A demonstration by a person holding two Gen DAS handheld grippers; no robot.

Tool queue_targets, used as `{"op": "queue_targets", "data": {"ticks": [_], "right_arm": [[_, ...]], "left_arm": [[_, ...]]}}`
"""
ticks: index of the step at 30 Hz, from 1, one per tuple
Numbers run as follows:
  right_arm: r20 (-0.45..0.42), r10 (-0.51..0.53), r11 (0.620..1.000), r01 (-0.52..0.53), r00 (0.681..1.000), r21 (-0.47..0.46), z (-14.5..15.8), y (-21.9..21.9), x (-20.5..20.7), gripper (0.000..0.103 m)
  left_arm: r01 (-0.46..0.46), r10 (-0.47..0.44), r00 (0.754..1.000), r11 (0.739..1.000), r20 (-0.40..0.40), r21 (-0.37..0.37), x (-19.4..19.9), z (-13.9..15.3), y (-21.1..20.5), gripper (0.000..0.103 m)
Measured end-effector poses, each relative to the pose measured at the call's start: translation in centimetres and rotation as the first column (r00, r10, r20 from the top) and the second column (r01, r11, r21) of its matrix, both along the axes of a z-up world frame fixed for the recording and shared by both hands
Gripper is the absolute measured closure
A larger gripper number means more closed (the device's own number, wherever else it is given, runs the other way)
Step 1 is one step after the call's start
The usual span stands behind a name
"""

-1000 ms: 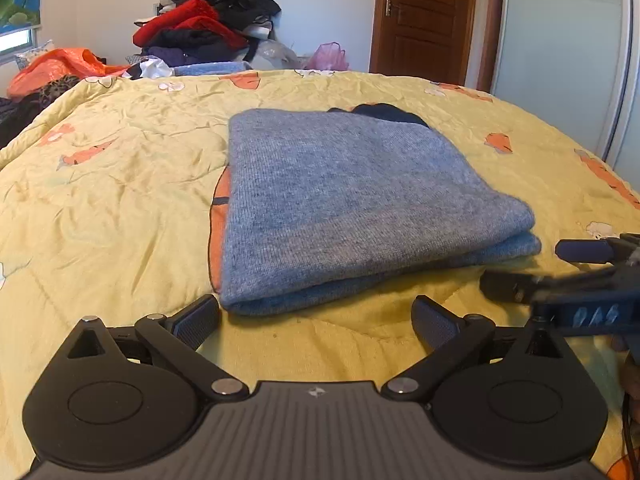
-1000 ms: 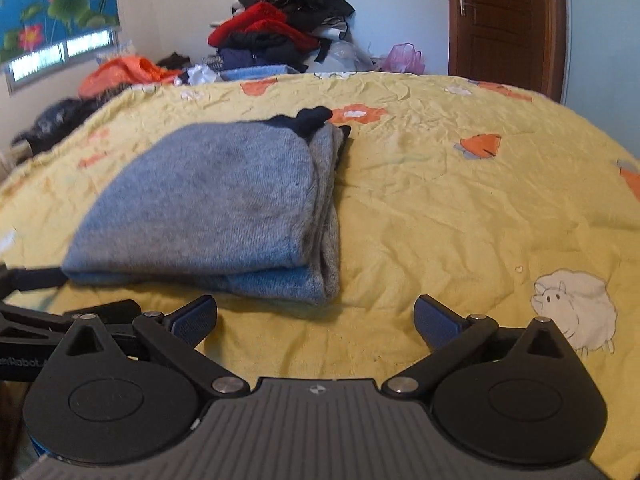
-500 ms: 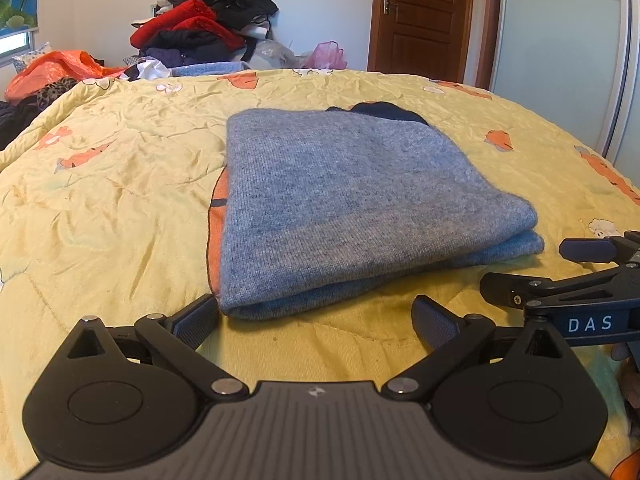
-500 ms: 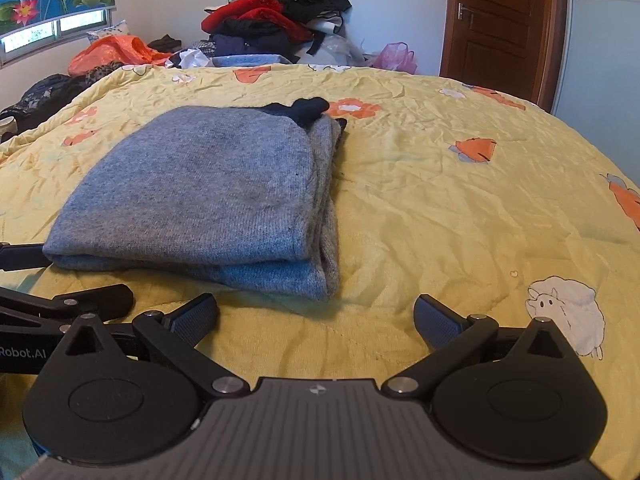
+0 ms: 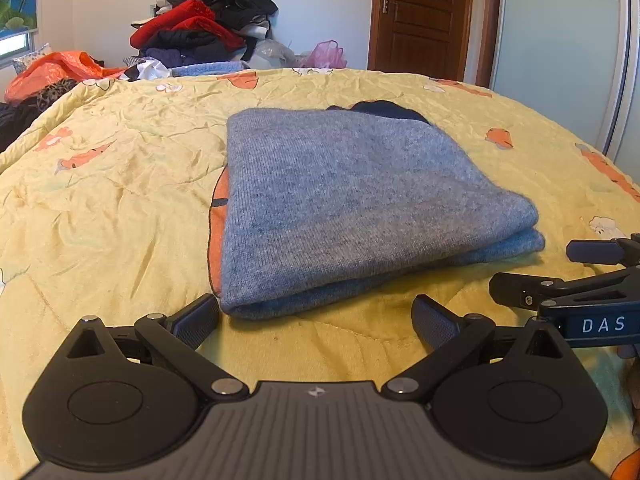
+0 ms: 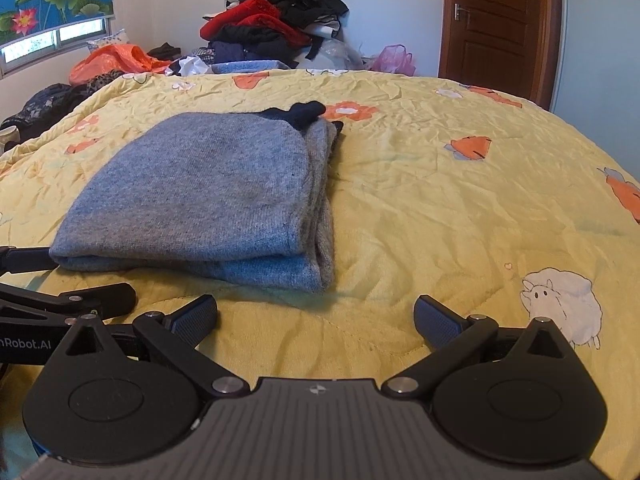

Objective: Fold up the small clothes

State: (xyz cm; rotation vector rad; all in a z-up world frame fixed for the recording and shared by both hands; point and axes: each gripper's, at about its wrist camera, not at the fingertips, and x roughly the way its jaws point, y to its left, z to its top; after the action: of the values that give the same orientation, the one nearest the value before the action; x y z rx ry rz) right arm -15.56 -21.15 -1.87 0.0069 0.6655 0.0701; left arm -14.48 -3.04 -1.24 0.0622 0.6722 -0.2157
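A grey-blue knit garment (image 5: 352, 204) lies folded in a neat stack on the yellow bedspread (image 5: 112, 208), with a dark collar peeking out at its far end. My left gripper (image 5: 316, 318) is open, just short of the fold's near left corner, holding nothing. In the right wrist view the same garment (image 6: 200, 200) sits left of centre. There my right gripper (image 6: 316, 318) is open over bare bedspread (image 6: 460, 208), near the stack's right corner. Each gripper shows in the other's view: the right gripper (image 5: 560, 268) at the right edge, the left gripper (image 6: 68, 280) at the left edge.
A heap of red, black and blue clothes (image 5: 204, 28) is piled at the far side of the bed, with an orange bag (image 5: 56, 72) to its left. A brown door (image 5: 420, 16) and a pale wardrobe (image 5: 560, 60) stand behind.
Both grippers have drawn back slightly from the folded garment and stay open. The garment has not moved.
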Motion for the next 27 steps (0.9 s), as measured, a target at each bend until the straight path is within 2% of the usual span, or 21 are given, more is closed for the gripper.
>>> {"op": "queue_targets", "data": {"ticks": [5, 27], "right_arm": [[-0.005, -0.010, 1.000, 0.010, 1.000, -0.026, -0.06, 0.21, 0.19, 0.000], [-0.005, -0.038, 0.999, 0.038, 0.999, -0.029, -0.04, 0.23, 0.49, 0.000]], "left_arm": [[0.001, -0.001, 1.000, 1.000, 0.000, 0.007, -0.02, -0.03, -0.01, 0.000], [-0.012, 0.012, 1.000, 1.000, 0.000, 0.018, -0.11, -0.03, -0.14, 0.000]]}}
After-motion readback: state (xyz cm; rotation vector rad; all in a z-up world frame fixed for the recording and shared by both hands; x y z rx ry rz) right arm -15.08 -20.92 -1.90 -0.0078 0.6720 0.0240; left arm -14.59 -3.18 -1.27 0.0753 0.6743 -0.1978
